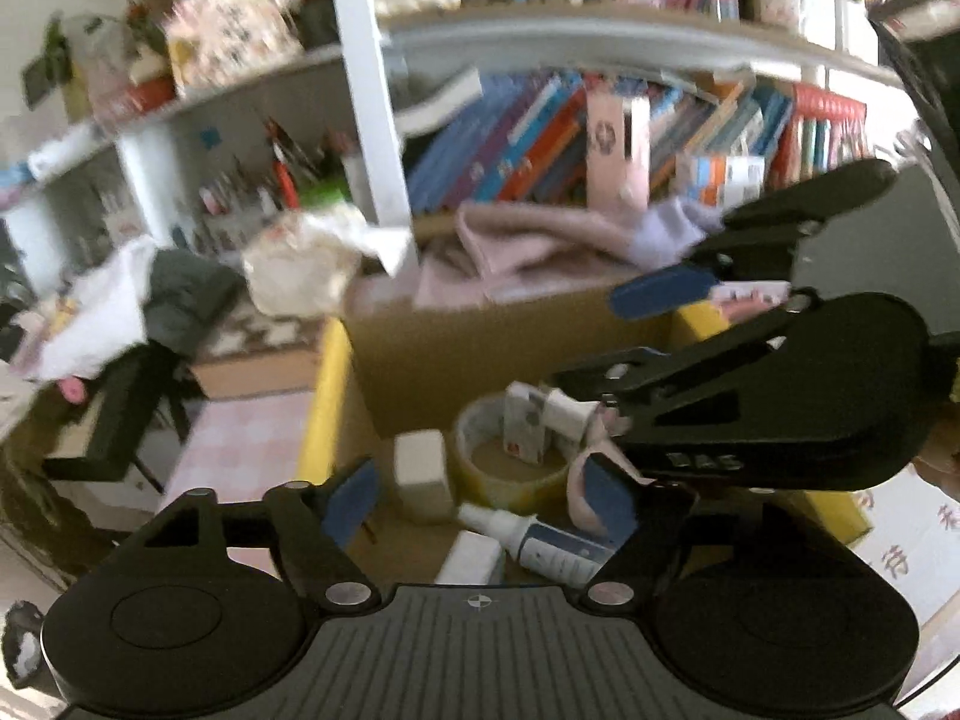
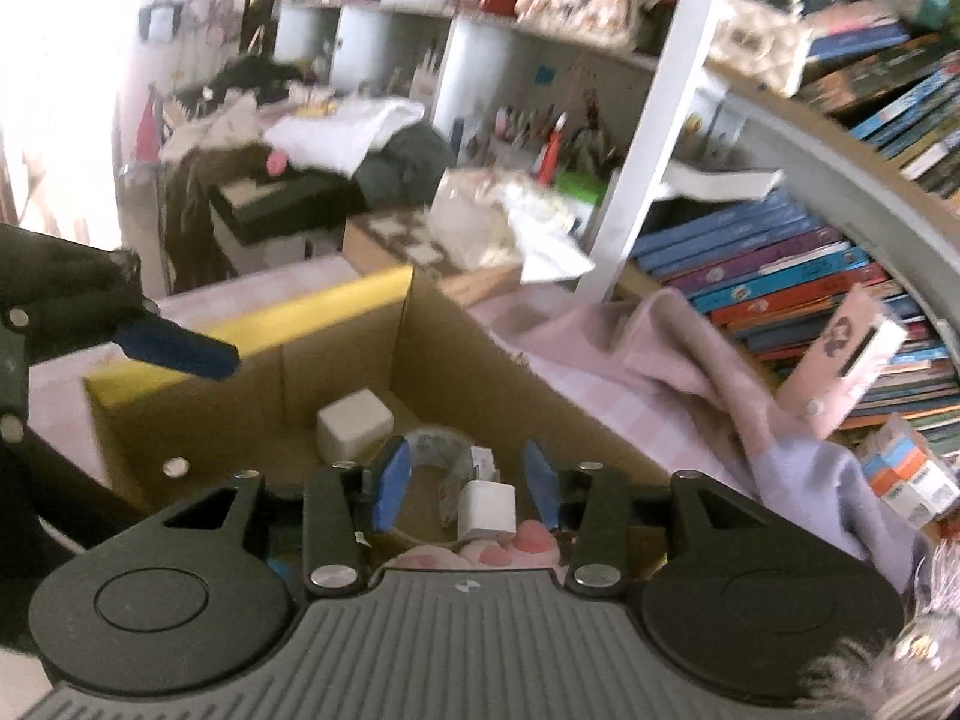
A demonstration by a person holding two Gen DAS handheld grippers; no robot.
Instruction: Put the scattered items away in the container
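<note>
The cardboard box with yellow flaps is the container, also in the right wrist view. Inside lie a white cube, a tape roll, a white charger and a spray bottle. My left gripper hangs over them, open wide and holding nothing. My right gripper reaches in from the right. In its own view the right gripper is open above the white charger and a pink soft item; its pads touch neither. The white cube lies further in.
A pink cloth lies on the table right of the box, below a bookshelf full of books. A crumpled plastic bag and piled clothes sit to the left. A finger of the left gripper crosses the box's left flap.
</note>
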